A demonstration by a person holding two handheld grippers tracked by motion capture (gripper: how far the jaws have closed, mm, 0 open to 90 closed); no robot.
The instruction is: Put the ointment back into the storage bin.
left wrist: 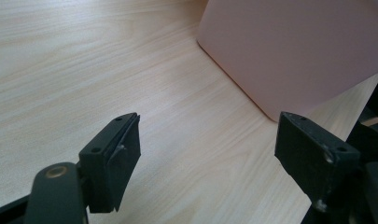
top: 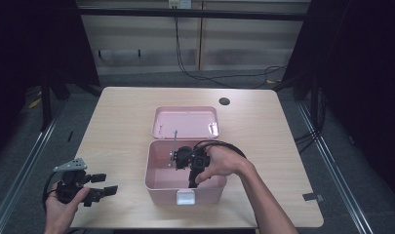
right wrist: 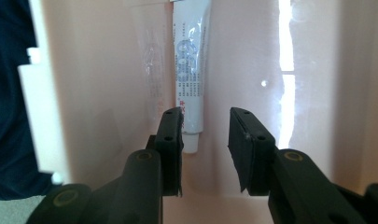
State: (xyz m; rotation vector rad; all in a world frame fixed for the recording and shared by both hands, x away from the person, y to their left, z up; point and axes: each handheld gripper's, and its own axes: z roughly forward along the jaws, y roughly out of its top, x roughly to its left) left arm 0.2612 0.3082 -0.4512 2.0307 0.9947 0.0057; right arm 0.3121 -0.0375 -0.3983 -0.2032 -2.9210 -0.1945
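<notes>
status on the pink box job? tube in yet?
Done: pink box is open, its lid lying behind it, and a white tube lies inside. In hand: right gripper is down in the box, jaws apart, gripping nothing. Left gripper idles open over the table. Left, probably: closing the lid.

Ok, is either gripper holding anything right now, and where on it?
Nothing is held. The left gripper is open over bare table. The right gripper, inside the pink box, is open, with the white tube lying beyond its jaws, ungripped.
</notes>
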